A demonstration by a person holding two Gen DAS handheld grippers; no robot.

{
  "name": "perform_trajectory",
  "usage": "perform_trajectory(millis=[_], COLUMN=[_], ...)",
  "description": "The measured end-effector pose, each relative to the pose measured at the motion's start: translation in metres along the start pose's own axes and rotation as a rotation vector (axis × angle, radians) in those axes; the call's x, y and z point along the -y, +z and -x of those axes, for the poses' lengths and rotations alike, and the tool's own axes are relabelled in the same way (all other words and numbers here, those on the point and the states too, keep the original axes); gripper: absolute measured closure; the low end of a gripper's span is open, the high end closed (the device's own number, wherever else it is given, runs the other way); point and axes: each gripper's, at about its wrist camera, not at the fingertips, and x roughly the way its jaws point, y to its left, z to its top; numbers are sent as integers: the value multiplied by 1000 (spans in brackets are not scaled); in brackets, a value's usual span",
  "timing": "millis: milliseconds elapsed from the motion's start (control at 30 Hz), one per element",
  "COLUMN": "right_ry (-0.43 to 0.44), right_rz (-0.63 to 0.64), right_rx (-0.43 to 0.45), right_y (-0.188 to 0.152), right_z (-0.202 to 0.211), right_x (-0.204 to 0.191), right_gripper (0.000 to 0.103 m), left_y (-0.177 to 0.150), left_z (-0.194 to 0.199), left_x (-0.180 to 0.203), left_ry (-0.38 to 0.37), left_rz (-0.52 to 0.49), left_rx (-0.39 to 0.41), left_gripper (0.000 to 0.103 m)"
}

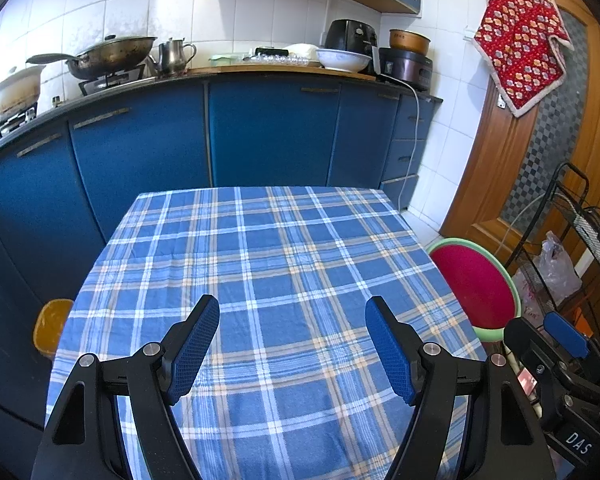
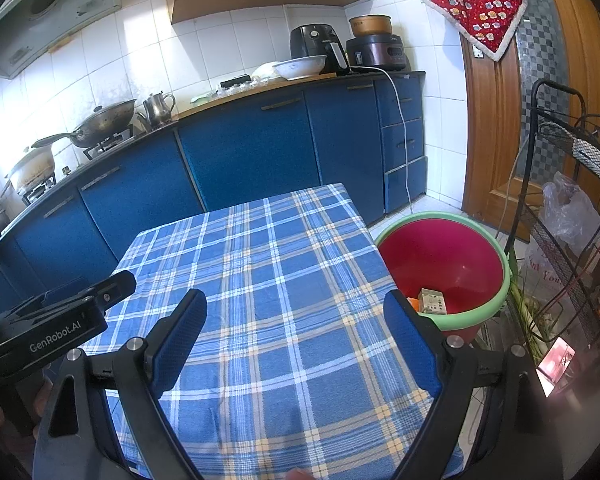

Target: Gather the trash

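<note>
At the lower centre of each wrist view, a hand-held gripper hangs over the checked cloth of the surface [image 1: 284, 264] with its blue pads spread wide and nothing between them: the left hand-held gripper [image 1: 292, 350] and the right hand-held gripper [image 2: 296, 344] are both released. The left one also shows at the lower left of the right wrist view, the right one at the lower right of the left wrist view.

No trash is visible anywhere on the cloth. The trash that can be seen lies in the red bin [image 2: 496, 292] with the green rim, which stands on the floor just beside the surface's right edge, at the right of both frames. Inside it, low against the near wall, rests a small pale carton [image 2: 432, 302] with something orange touching it on its left; what the orange piece is cannot be told.

Judging from this, the collecting looks finished or nearly so, and the moment is a pause between drops. The next move calls for a look round for any remaining scrap, perhaps beyond the cloth's edges, which these views do not cover, before either gripper closes on anything. The metal rack [image 2: 572, 184] at the far right crowds the bin, so any reach there wants care.
</note>
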Motion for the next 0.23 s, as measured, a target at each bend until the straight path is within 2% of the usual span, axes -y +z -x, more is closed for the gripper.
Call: perform_trajectory(millis=[233], right_ry=[-2], right_rz=[-2], right_rx=[-3], right_y=[0], right_z=[-1], right_x=[4], right_gripper=[14], left_y=[2], left_z=[-3], left_x=[-4], left_ry=[-4], left_rz=[-2], left_rx=[-5], left_gripper=[26])
